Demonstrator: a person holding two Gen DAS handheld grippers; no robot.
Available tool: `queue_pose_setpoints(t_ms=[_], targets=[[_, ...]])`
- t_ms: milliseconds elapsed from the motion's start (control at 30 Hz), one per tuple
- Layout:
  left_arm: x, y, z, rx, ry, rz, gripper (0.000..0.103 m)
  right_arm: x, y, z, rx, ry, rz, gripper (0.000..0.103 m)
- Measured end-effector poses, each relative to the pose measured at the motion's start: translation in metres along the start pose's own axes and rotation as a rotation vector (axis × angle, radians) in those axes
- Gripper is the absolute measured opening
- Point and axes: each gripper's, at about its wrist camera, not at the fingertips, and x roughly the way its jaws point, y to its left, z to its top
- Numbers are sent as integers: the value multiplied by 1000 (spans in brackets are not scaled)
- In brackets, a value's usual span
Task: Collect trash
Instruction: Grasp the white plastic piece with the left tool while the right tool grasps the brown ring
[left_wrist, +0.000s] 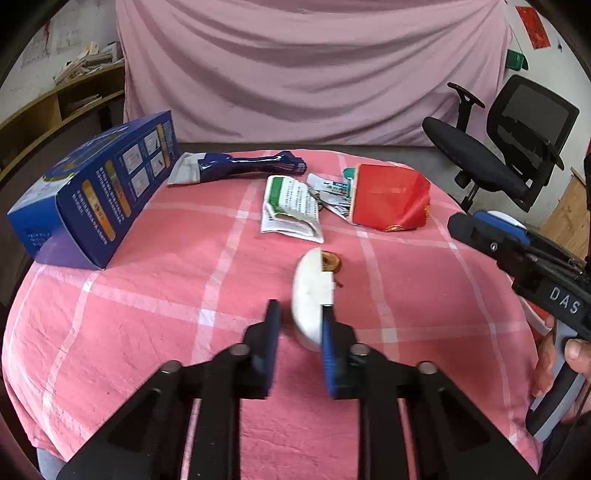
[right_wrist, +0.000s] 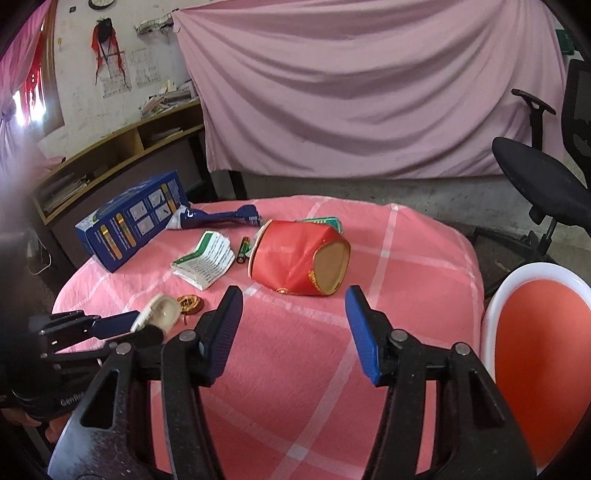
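My left gripper (left_wrist: 301, 321) hovers low over the pink checked tablecloth (left_wrist: 147, 295). Its jaws are apart; a white cup-like piece (left_wrist: 312, 291) lies against the right finger, blurred, and a grip on it is unclear. The piece also shows in the right wrist view (right_wrist: 162, 312). A small brown round scrap (left_wrist: 330, 262) lies just beyond it. My right gripper (right_wrist: 293, 306) is open and empty above the table. Ahead of it lies a crushed red paper cup (right_wrist: 295, 258). A folded green-and-white packet (left_wrist: 291, 206), a blue wrapper (left_wrist: 240, 166), a blue box (left_wrist: 92, 192) and a green battery (right_wrist: 242, 250) lie further back.
A white-rimmed orange bin (right_wrist: 535, 343) stands at the table's right edge. A black office chair (left_wrist: 509, 147) is at the far right. A pink sheet (left_wrist: 314, 66) hangs behind the table. A wooden shelf (right_wrist: 118, 155) stands at the left.
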Motion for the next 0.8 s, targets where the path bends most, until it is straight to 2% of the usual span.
queue_pose_setpoints(t_ms=[133,433,667,800], targets=[[-4,12,-2,-26,-6,-4,11,7,6,1,-13,37,18,75],[-16,53,-8,-121,-18,66,11,37,36,0,-98,168,110,72],[-23,67,-17,-155,-43,59,11,58,63,3,-177,218,155,62],[-25,68,-20,-170,-57,50,11,68,73,6,-203,233,174,61]])
